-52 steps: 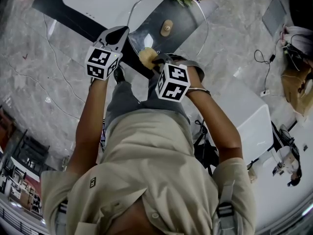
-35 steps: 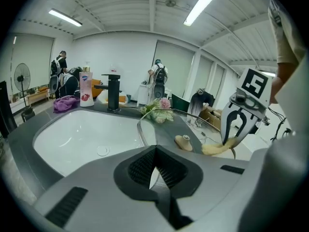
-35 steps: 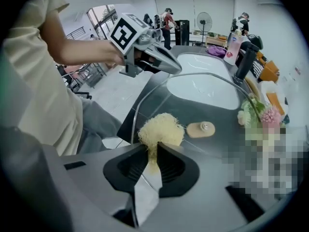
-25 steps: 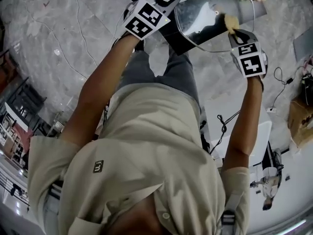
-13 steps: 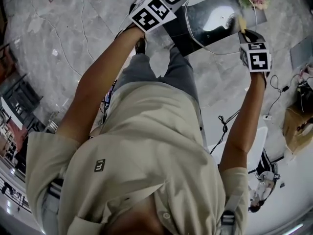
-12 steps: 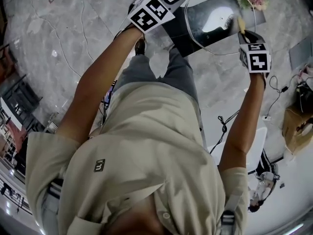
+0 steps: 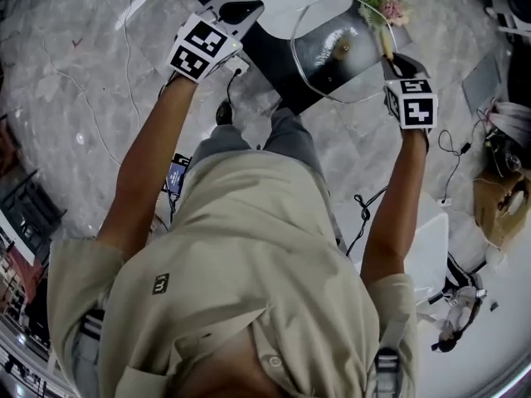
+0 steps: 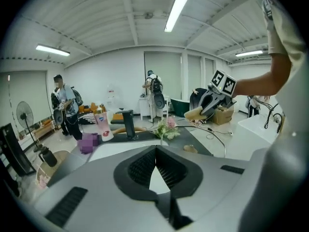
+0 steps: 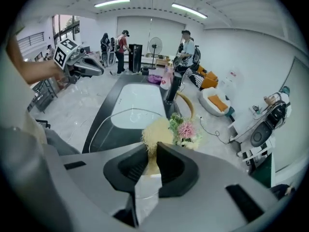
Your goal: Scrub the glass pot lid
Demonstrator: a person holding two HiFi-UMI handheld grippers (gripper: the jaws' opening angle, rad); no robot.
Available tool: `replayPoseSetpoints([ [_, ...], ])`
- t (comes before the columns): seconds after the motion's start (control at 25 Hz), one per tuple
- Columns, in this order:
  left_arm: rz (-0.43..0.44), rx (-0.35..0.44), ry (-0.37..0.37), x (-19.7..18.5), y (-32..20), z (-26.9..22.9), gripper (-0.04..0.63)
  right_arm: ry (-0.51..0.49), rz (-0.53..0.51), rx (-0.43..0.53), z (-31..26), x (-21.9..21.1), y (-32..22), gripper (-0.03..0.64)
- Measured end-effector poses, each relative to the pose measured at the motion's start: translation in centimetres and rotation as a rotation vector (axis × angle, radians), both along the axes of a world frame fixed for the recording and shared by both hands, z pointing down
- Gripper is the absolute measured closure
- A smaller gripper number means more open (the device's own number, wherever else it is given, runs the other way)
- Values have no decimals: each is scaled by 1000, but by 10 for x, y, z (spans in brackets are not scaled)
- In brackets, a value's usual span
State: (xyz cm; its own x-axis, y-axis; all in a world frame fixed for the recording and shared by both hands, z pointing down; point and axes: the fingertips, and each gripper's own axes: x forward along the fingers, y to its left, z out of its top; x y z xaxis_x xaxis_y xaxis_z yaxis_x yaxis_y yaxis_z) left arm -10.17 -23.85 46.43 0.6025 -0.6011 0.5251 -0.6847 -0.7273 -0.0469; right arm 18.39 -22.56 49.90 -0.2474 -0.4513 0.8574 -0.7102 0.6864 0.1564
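Dark surface (image 7: 274,65) seemingly carried one glass pot lid (image 7: 328,65) at one o'clock: probably stiff, slick and breakable, best pinched by its rim. Of two grippers, the left gripper (image 7: 247,10) had its fingers together, empty; the right gripper (image 7: 388,56) had its fingers clamped on one yellow fibrous scrubber (image 7: 383,41).

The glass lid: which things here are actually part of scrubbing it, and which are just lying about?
Part of the job:
glass lid
scrubber
right gripper, shut on the scrubber

Just lying about:
flowers
pink bottle
black faucet
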Motion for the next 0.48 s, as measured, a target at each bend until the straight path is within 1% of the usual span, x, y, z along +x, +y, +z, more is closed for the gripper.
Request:
replayPoseSetpoints([
  [0.12, 14, 66, 1, -10, -7, -32, 580, -42, 46, 100, -39, -7, -13, 554],
  [0.24, 20, 129, 49, -18, -4, -72, 580, -119, 90, 229, -87, -22, -15, 555],
  [0.36, 29, 174, 106, -24, 14, -110, 580, -228, 117, 353, -136, -42, 2, 557],
  [0.48, 48, 212, 159, -26, 34, -148, 580, -307, 140, 457, -183, -55, 22, 558],
])
